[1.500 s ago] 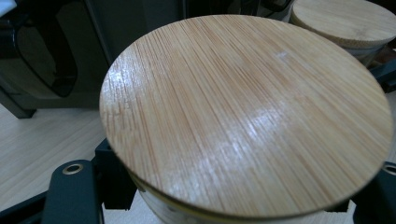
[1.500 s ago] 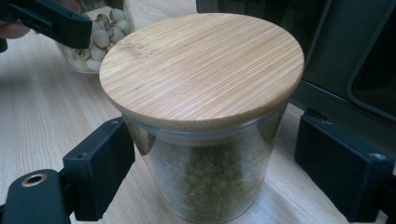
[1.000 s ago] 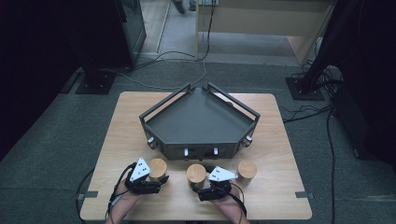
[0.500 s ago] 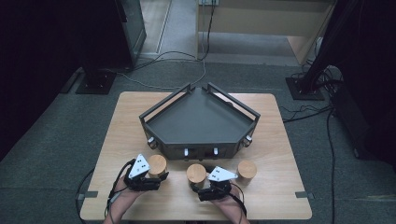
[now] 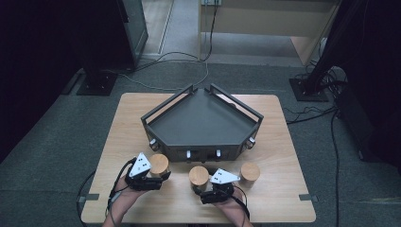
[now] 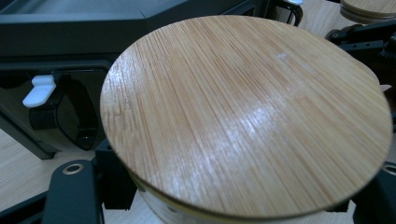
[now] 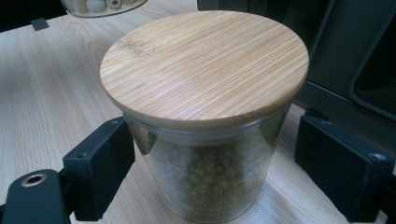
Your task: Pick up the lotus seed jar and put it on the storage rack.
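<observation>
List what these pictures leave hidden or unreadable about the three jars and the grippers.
- Left jar: contents hidden in the left gripper view by its own bamboo lid.
- Left gripper fingers: mostly covered by that lid, so contact on the glass cannot be seen.
- Right jar: too small in the high view to read its contents.
- Middle jar: green contents blurred; right gripper fingers stand apart from the glass.

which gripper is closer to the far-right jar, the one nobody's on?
Right. The right gripper sits around the middle jar, beside the untouched right-hand jar. The left gripper is clamped on the leftmost jar, two jars away.
</observation>
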`<state>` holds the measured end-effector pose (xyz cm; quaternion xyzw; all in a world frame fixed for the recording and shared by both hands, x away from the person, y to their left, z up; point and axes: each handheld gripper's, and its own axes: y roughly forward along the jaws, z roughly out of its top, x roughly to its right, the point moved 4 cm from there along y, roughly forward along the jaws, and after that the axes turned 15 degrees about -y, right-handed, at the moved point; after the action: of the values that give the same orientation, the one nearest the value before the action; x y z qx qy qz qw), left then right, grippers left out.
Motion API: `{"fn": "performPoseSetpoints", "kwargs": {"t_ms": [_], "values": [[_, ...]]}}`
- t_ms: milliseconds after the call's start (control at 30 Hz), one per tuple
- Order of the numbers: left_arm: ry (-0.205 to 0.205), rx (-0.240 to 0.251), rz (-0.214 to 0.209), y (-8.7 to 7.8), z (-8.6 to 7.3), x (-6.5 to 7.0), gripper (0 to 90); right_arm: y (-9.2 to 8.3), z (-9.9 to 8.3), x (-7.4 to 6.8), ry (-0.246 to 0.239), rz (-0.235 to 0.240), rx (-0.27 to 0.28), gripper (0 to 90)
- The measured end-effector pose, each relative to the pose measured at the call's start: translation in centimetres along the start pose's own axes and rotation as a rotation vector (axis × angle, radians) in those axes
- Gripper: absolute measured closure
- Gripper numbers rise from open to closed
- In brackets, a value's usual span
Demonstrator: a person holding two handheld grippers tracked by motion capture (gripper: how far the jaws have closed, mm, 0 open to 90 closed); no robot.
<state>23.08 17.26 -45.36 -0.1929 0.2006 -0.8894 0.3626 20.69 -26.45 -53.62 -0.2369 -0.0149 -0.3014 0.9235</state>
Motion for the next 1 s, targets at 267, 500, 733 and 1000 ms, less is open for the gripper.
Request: {"fn": "performPoseSetpoints", "kwargs": {"t_ms": [267, 500, 733, 1000], "values": [[0.003, -0.006, -0.001, 0.2, 0.4, 0.2, 25.2, 0.0, 0.1, -0.1, -0.006, -0.003, -0.002, 12.2], [0.007, -0.01, -0.004, 0.1, 0.8, 0.3, 25.2, 0.0, 0.1, -0.1, -0.006, -0.002, -0.003, 12.2], [0.013, -0.014, -0.011, 0.0, 1.4, 0.3, 25.2, 0.0, 0.0, -0.1, -0.005, -0.001, -0.002, 12.1], [0.013, -0.022, -0.013, 0.0, 2.0, 0.4, 25.2, 0.0, 0.0, 0.0, -0.001, 0.001, -0.002, 12.2]]}}
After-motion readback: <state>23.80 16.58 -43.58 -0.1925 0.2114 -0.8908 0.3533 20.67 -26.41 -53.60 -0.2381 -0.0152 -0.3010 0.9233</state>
